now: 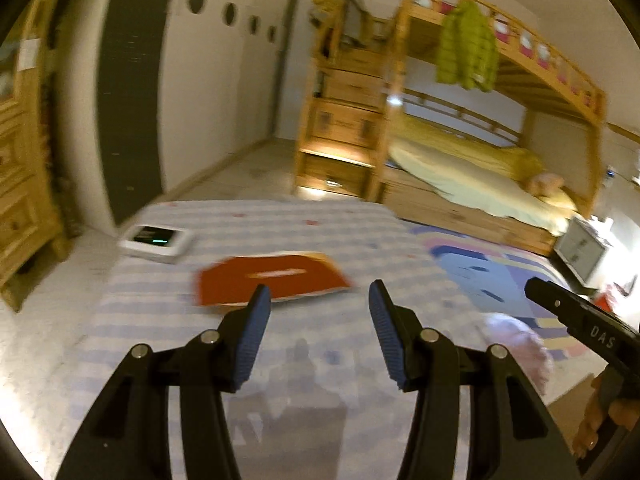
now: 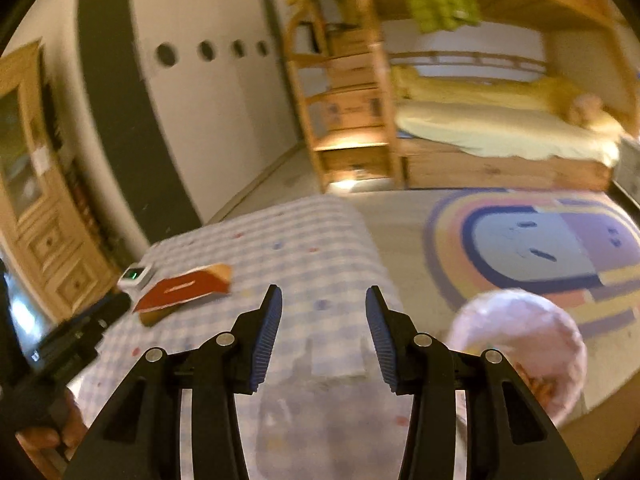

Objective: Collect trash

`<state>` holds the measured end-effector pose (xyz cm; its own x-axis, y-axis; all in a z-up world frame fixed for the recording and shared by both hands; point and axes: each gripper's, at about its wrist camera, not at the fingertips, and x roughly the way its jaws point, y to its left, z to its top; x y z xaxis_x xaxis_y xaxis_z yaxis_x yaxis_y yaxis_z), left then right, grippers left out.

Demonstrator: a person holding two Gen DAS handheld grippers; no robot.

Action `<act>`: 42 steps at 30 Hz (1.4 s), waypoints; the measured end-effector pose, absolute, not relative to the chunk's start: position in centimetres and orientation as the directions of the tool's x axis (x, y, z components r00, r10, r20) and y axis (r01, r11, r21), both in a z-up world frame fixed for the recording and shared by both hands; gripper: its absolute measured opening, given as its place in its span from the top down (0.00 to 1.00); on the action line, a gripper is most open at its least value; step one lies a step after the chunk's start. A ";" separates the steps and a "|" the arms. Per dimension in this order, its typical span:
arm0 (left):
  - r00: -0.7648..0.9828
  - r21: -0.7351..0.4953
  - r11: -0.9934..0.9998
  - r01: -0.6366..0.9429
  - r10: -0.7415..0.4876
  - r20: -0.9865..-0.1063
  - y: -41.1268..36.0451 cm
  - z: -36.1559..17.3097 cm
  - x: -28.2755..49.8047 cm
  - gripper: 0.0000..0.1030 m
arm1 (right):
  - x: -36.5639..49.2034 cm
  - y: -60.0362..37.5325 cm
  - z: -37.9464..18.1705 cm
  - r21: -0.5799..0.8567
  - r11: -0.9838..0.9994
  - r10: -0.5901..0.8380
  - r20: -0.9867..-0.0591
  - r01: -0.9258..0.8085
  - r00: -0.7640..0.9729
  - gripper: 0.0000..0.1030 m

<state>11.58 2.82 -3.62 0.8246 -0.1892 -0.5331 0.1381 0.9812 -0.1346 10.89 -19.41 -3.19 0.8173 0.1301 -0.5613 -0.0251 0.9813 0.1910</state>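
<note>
A flat red and orange box (image 1: 272, 280) lies on a table with a blue checked cloth (image 1: 248, 232); it also shows in the right wrist view (image 2: 184, 290). My left gripper (image 1: 318, 300) is open and empty, just short of the box. My right gripper (image 2: 323, 304) is open and empty above the cloth (image 2: 304, 240); its body shows at the right in the left wrist view (image 1: 584, 328). A pink-lined bin (image 2: 520, 344) stands on the floor right of the table, with something orange inside; it also shows in the left wrist view (image 1: 520, 344).
A white device with a green light (image 1: 158, 240) sits at the table's far left corner. A wooden bunk bed (image 1: 480, 152) with stair drawers (image 1: 344, 120) stands behind. A colourful rug (image 2: 540, 240) covers the floor at right. A wooden cabinet (image 1: 20, 180) stands at left.
</note>
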 end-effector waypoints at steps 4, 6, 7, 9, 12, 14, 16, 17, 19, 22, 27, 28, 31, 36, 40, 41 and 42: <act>0.839 -0.073 0.996 0.054 -0.085 -0.538 6.6 -3.9 12.2 0.52 | 13.0 -15.8 -4.2 0.134 0.982 0.187 -0.595 -0.133 0.782 0.56; 0.833 -0.073 0.997 0.028 -0.063 -0.549 7.7 -4.1 12.7 0.50 | 14.3 -14.1 -4.8 0.108 0.976 0.216 -0.621 -0.190 0.753 0.56; 0.830 -0.076 0.997 0.016 -0.055 -0.555 8.4 -4.3 12.9 0.49 | 14.7 -13.5 -4.9 0.101 0.973 0.225 -0.629 -0.208 0.744 0.56; 0.824 -0.071 0.997 -0.009 -0.033 -0.566 9.3 -4.5 13.5 0.48 | 16.1 -11.5 -5.6 0.077 0.963 0.243 -0.665 -0.259 0.706 0.46; 0.820 -0.067 0.997 -0.030 -0.013 -0.572 10.1 -4.5 14.7 0.48 | 17.2 -9.2 -6.0 0.047 0.951 0.254 -0.679 -0.304 0.689 0.43; 0.819 -0.078 0.996 -0.037 -0.014 -0.574 10.5 -4.4 15.4 0.47 | 18.2 -8.1 -6.4 0.022 0.947 0.245 -0.692 -0.319 0.679 0.38; 0.816 -0.074 0.996 -0.047 -0.004 -0.578 11.0 -4.6 15.9 0.46 | 18.9 -7.2 -6.8 -0.002 0.944 0.233 -0.702 -0.329 0.673 0.30; 0.814 -0.072 0.996 -0.051 0.000 -0.582 11.4 -4.8 16.3 0.46 | 19.3 -6.7 -7.0 -0.018 0.945 0.221 -0.703 -0.328 0.676 0.23; 0.807 -0.076 0.995 -0.058 0.002 -0.590 11.7 -5.0 16.8 0.46 | 19.7 -6.1 -7.2 -0.036 0.943 0.211 -0.702 -0.330 0.680 0.22; 0.802 -0.110 0.992 -0.060 -0.017 -0.597 12.4 -5.1 17.2 0.46 | 20.4 -5.0 -7.8 -0.047 0.939 0.204 -0.721 -0.341 0.662 0.22; 0.803 -0.102 0.992 -0.079 0.003 -0.596 13.1 -5.0 17.5 0.45 | 21.0 -3.3 -8.2 -0.125 0.928 0.150 -0.737 -0.350 0.659 0.17; 0.800 -0.114 0.990 -0.080 -0.005 -0.599 13.3 -5.1 17.5 0.45 | 21.1 -3.0 -8.2 -0.132 0.926 0.149 -0.735 -0.354 0.662 0.17; 0.797 -0.139 0.987 -0.086 -0.016 -0.604 13.7 -5.1 17.6 0.45 | 21.7 -2.1 -8.5 -0.167 0.915 0.130 -0.738 -0.367 0.662 0.16; 0.798 -0.129 0.987 -0.098 0.000 -0.603 13.8 -5.1 17.6 0.44 | 22.6 -0.9 -8.8 -0.229 0.883 0.121 -0.732 -0.410 0.670 0.19; 0.795 -0.150 0.983 -0.109 -0.004 -0.607 14.0 -5.2 17.7 0.43 | 22.9 -0.2 -9.1 -0.237 0.860 0.136 -0.747 -0.451 0.651 0.41; 0.794 -0.148 0.983 -0.111 -0.002 -0.607 14.0 -5.2 17.7 0.43 | 22.9 -0.1 -9.0 -0.240 0.859 0.138 -0.742 -0.452 0.656 0.53; 0.795 -0.143 0.983 -0.111 0.002 -0.607 13.9 -5.2 17.6 0.43 | 22.8 0.0 -9.0 -0.245 0.858 0.136 -0.739 -0.452 0.660 0.65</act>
<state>17.57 13.89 -5.25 0.7949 0.0019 -0.6067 -0.1115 0.9834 -0.1430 22.78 -0.04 -8.96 0.6596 0.1364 -0.7391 -0.4517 0.8579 -0.2448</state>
